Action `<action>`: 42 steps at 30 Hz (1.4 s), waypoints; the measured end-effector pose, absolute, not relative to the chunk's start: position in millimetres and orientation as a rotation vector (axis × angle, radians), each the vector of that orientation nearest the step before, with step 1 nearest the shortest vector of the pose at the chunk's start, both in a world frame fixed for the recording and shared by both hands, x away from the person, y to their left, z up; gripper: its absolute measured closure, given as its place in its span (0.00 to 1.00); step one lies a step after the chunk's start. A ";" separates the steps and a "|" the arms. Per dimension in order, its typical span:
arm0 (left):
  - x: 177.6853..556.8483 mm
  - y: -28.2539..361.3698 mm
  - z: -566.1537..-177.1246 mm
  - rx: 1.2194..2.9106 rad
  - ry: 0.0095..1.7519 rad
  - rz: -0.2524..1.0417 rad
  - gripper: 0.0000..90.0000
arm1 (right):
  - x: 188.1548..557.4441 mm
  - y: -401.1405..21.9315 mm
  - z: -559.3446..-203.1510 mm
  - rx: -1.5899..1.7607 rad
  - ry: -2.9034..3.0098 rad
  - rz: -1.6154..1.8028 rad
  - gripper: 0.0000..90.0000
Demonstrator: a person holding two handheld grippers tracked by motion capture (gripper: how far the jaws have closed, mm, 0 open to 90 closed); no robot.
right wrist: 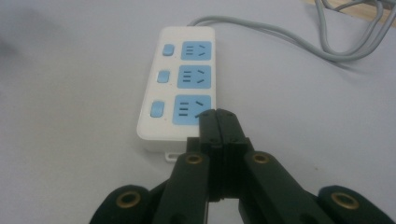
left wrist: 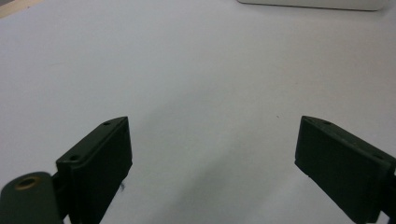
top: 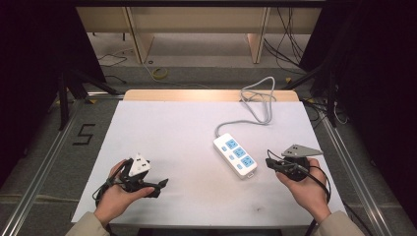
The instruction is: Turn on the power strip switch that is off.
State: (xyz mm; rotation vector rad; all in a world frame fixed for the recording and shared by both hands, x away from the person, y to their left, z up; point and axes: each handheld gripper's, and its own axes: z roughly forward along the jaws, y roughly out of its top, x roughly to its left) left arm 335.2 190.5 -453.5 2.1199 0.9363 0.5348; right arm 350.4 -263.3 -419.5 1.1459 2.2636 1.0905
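A white plastic power strip with three blue sockets (top: 235, 155) lay on the white surface (top: 167, 132), just beside the right claw (top: 270, 162). That claw's jaws were pressed together on nothing. The left claw (top: 162, 183) stood wide open. The strip's grey cord (top: 255, 105) ran off past the far edge in the right gripper view.

Power strip (right wrist: 180, 84): white body, three light-blue sockets, three light-blue switches. Cable (top: 255, 105): grey. Table (top: 162, 128): white top, pale wood far edge. Right gripper (right wrist: 218, 116): black jaws, brass-coloured rivets. Left gripper (left wrist: 212, 154): black jaws.
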 end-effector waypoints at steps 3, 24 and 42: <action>335.1 190.4 -453.6 2.120 0.938 0.532 0.12 | 352.0 -261.2 -419.9 1.143 2.271 1.089 1.00; 335.3 190.3 -454.0 2.119 0.941 0.533 0.12 | 362.8 -249.9 -417.8 1.137 2.290 1.079 1.00; 335.3 189.8 -453.8 2.121 0.940 0.528 0.12 | 371.9 -236.8 -416.2 1.136 2.305 1.088 1.00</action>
